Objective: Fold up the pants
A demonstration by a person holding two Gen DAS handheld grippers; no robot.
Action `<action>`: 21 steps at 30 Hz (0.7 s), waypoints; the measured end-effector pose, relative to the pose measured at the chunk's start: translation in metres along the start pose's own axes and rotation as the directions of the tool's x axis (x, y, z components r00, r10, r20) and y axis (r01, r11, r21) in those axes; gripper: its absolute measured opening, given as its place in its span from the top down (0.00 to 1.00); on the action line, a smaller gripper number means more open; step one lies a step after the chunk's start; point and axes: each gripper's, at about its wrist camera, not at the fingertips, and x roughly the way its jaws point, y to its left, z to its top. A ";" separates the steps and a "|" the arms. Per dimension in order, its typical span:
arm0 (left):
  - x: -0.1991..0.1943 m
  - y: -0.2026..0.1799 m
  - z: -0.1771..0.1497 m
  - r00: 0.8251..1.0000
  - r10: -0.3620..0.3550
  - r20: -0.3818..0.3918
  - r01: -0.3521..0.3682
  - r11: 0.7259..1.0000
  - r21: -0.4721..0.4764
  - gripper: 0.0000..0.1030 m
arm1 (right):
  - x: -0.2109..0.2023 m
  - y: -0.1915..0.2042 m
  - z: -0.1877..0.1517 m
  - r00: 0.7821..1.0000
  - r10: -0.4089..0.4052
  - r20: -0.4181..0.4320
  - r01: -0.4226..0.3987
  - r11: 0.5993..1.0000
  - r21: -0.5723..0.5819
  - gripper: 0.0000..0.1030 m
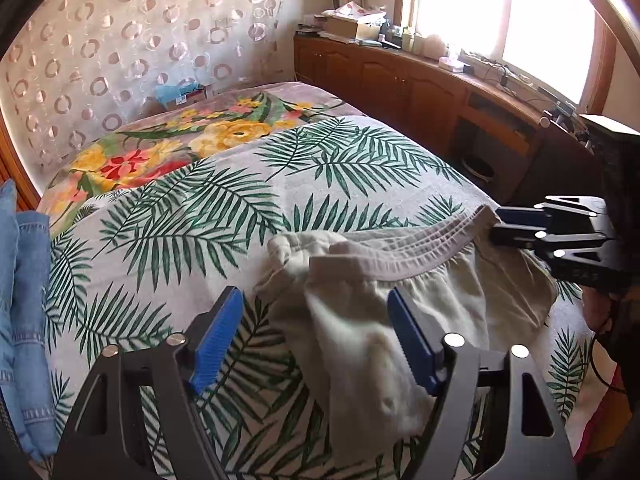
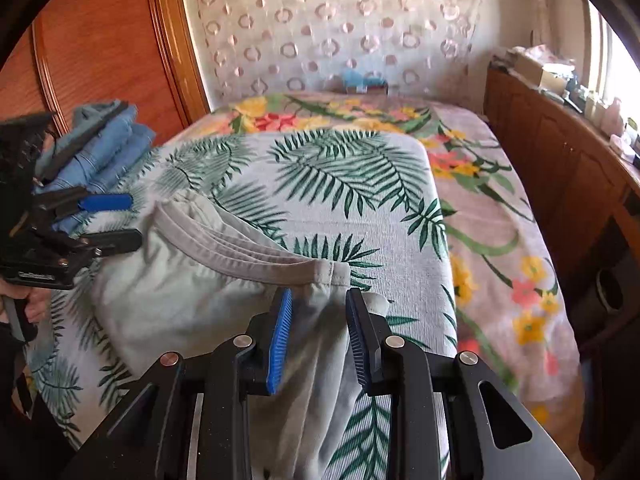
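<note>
I hold both the left gripper point(image 1: 316, 344) and right gripper point(image 2: 320, 340) apart over the pale pants point(image 1: 360, 320) bunched on the bed point(image 1: 240, 208) (nothing clamped), so next I regrasp the waistband point(image 2: 248, 258).

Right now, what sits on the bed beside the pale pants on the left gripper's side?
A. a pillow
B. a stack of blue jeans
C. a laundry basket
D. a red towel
B: folded blue jeans lie at the bed's edge next to the left gripper, just past the pale pants.
</note>
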 end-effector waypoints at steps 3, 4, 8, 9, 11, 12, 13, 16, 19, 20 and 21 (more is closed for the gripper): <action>0.004 -0.001 0.002 1.000 -0.001 -0.002 0.001 1.000 0.012 0.39 | 0.007 -0.005 0.004 1.000 0.013 -0.014 -0.012 1.000 0.026 0.72; 0.006 -0.002 0.002 1.000 -0.003 -0.007 0.003 1.000 0.016 0.41 | 0.008 -0.006 0.005 1.000 0.017 -0.016 -0.017 0.999 0.028 0.72; 0.013 -0.005 0.003 1.000 0.002 -0.025 -0.001 1.000 0.018 0.57 | 0.004 -0.005 0.007 1.000 0.018 0.001 -0.018 1.000 0.000 0.79; 0.015 -0.005 0.004 1.000 0.001 -0.026 0.000 1.000 0.019 0.61 | 0.002 -0.005 0.007 1.000 0.023 0.012 -0.023 1.000 -0.001 0.84; 0.015 -0.006 0.005 1.000 0.001 -0.022 0.000 1.000 0.021 0.67 | -0.001 -0.006 0.006 0.999 0.026 0.028 -0.026 1.000 -0.009 0.90; 0.015 -0.007 0.006 1.000 0.000 -0.020 0.000 1.000 0.024 0.71 | -0.002 -0.006 0.004 0.999 0.022 0.038 -0.021 1.000 -0.014 0.93; 0.015 -0.008 0.007 1.000 0.000 -0.017 0.000 1.000 0.028 0.74 | -0.005 -0.004 0.003 0.998 0.011 0.060 -0.010 1.000 -0.020 0.94; 0.011 -0.009 0.012 1.000 0.010 0.016 -0.011 1.000 0.024 0.82 | -0.014 -0.008 0.002 0.991 -0.034 0.128 0.031 0.999 0.025 0.94; 0.014 -0.005 0.018 1.000 0.014 0.021 -0.014 1.000 -0.002 0.82 | -0.006 -0.009 0.001 0.995 -0.047 0.093 0.042 0.998 0.056 0.94; 0.017 -0.004 0.019 1.000 0.020 0.013 -0.020 1.000 -0.006 0.82 | -0.002 -0.009 0.000 0.996 -0.052 0.076 0.048 0.997 0.058 0.94; 0.020 -0.002 0.019 1.000 0.026 0.004 -0.026 1.000 -0.009 0.82 | 0.001 -0.009 -0.001 0.996 -0.054 0.065 0.050 0.997 0.060 0.94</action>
